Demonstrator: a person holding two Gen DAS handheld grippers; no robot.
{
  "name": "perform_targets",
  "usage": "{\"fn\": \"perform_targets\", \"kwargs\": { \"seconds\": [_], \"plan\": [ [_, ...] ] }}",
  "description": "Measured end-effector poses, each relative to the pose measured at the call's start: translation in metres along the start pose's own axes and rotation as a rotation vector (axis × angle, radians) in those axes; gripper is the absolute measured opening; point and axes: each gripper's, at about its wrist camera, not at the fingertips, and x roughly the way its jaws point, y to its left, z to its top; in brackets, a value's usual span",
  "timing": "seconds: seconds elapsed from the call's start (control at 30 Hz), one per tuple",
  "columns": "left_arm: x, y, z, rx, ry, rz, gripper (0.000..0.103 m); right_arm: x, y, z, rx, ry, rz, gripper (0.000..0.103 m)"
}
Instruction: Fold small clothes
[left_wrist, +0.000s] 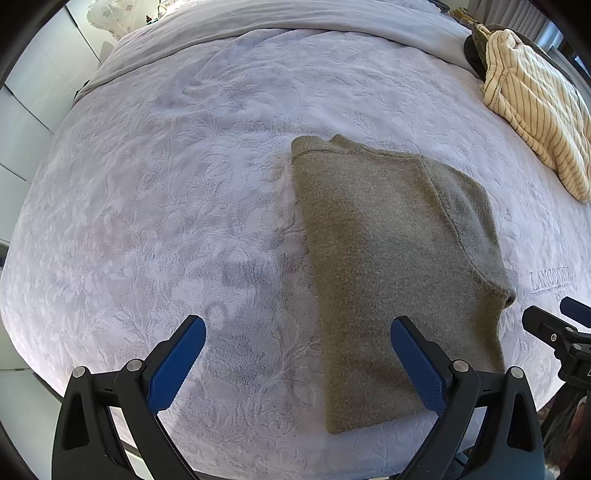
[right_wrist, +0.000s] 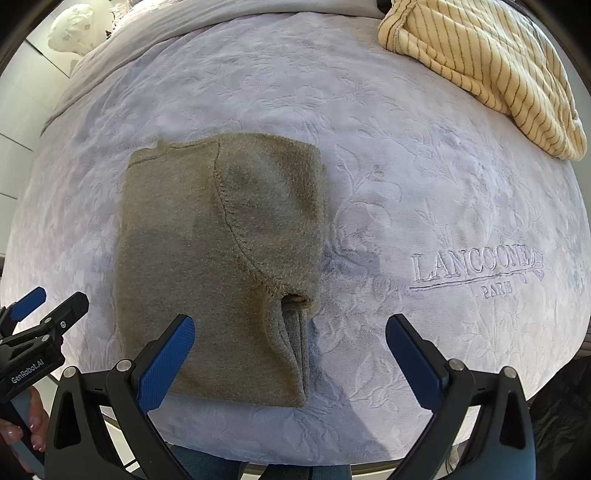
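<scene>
An olive-brown knitted top (left_wrist: 391, 258) lies folded lengthwise into a narrow rectangle on the pale lilac bedspread (left_wrist: 166, 203), sleeve seam on top. In the right wrist view the same top (right_wrist: 207, 258) shows a sleeve fold tucked along its right edge. My left gripper (left_wrist: 297, 328) hovers open over the near left edge of the top, holding nothing. My right gripper (right_wrist: 290, 325) is open too, above the top's near right corner, empty. Each gripper shows at the edge of the other's view.
A cream garment with brown stripes (right_wrist: 487, 62) is heaped at the far right of the bed. A grey sheet (left_wrist: 295, 18) covers the far end. Embroidered lettering (right_wrist: 476, 266) marks the bedspread on the right. A person's hand (right_wrist: 22, 432) holds the left gripper's handle.
</scene>
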Motion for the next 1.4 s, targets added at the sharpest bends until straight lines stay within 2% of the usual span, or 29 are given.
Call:
{"fn": "perform_targets", "kwargs": {
  "seconds": [1.4],
  "plan": [
    [-0.0046,0.0037,-0.002,0.002,-0.005,0.018,0.1,-0.0011,0.0046,-0.0006,0.001,0.001,0.009,0.103]
  ]
}}
